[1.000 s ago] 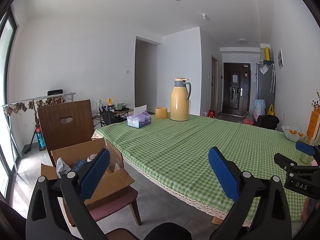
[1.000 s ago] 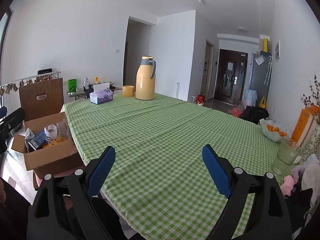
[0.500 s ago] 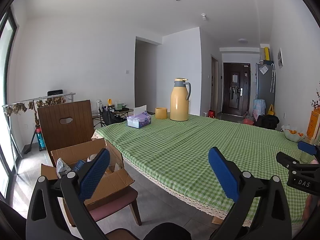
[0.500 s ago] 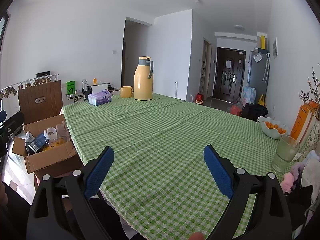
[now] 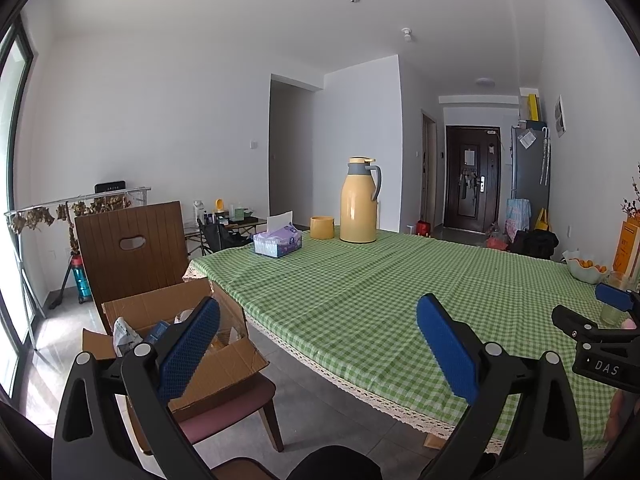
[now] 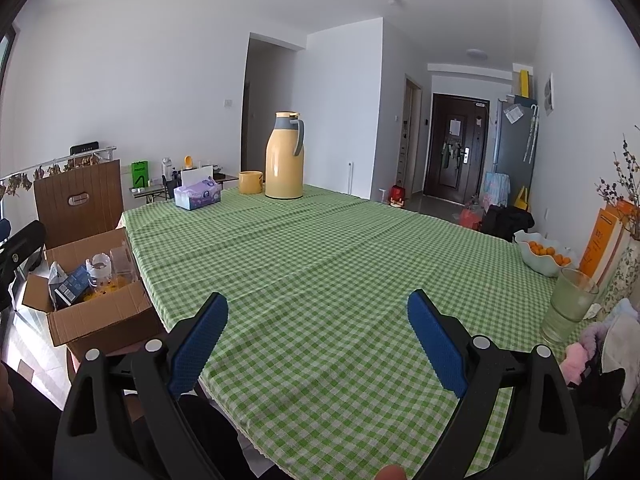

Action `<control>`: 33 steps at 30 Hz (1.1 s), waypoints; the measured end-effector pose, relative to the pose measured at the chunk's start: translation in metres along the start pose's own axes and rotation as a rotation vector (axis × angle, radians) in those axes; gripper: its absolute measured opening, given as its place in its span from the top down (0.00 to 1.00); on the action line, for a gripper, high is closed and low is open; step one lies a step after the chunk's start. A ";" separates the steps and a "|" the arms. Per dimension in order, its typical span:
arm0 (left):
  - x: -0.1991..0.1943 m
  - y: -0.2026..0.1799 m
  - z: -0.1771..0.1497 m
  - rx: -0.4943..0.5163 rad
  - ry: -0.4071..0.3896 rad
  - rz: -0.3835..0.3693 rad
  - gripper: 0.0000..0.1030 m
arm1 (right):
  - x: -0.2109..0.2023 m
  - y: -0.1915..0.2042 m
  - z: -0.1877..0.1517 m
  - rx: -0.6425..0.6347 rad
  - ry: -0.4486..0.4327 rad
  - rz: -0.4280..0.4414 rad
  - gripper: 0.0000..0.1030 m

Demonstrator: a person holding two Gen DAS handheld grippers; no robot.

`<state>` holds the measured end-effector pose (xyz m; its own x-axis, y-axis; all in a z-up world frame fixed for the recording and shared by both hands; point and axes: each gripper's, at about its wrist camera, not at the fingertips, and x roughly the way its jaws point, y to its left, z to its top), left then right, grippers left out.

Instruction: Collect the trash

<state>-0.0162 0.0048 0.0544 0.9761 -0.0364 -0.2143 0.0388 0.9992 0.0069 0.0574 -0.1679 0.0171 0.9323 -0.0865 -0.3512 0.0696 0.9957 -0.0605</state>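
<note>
Nothing moved in the last second: left gripper (image 5: 318, 344) and right gripper (image 6: 318, 334) fingers wide, empty; trash in cardboard box (image 6: 96, 312) off desk's (image 6: 340, 248) left edge. Looks done.

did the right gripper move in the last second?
Yes. In the left wrist view the right gripper has dropped slightly and slid right against the checked tablecloth; the bowl now shows fully above it.

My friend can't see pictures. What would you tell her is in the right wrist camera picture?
The open right gripper hovers, holding nothing, over a table with a green checked cloth. At the far end stand a yellow thermos jug, a yellow cup and a tissue box; to the left, a cardboard box holds packaging.
</note>
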 end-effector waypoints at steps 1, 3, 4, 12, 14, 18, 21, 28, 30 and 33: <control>0.000 0.000 0.000 0.002 0.000 0.001 0.07 | 0.000 0.000 0.000 0.001 0.001 0.002 0.15; 0.000 0.002 0.001 0.003 -0.002 0.001 0.07 | -0.001 0.000 0.001 0.000 -0.002 0.000 0.15; 0.000 0.002 0.001 0.002 -0.002 0.001 0.07 | 0.000 0.000 0.001 -0.001 -0.003 0.001 0.15; -0.001 0.005 0.001 -0.001 -0.005 0.008 0.07 | -0.002 -0.001 0.002 -0.009 -0.010 -0.007 0.15; 0.000 0.005 0.001 -0.001 -0.004 0.006 0.07 | -0.001 -0.001 0.002 -0.007 -0.007 -0.009 0.15; 0.001 0.004 0.001 0.010 -0.003 0.005 0.07 | -0.001 -0.001 0.002 -0.009 -0.006 -0.007 0.15; 0.001 0.004 0.001 0.003 -0.004 0.005 0.07 | -0.002 0.000 0.002 -0.017 -0.004 -0.006 0.15; 0.000 0.001 0.000 0.004 -0.006 0.005 0.07 | 0.000 -0.001 0.004 -0.017 -0.004 -0.004 0.15; 0.000 0.003 -0.001 0.003 -0.005 0.003 0.07 | 0.000 0.000 0.005 -0.018 -0.006 -0.002 0.15; 0.001 0.004 -0.001 0.004 -0.006 0.001 0.07 | 0.000 -0.001 0.005 -0.015 -0.010 0.002 0.15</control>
<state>-0.0157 0.0092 0.0534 0.9775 -0.0352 -0.2080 0.0383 0.9992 0.0109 0.0588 -0.1690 0.0217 0.9359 -0.0841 -0.3422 0.0624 0.9953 -0.0740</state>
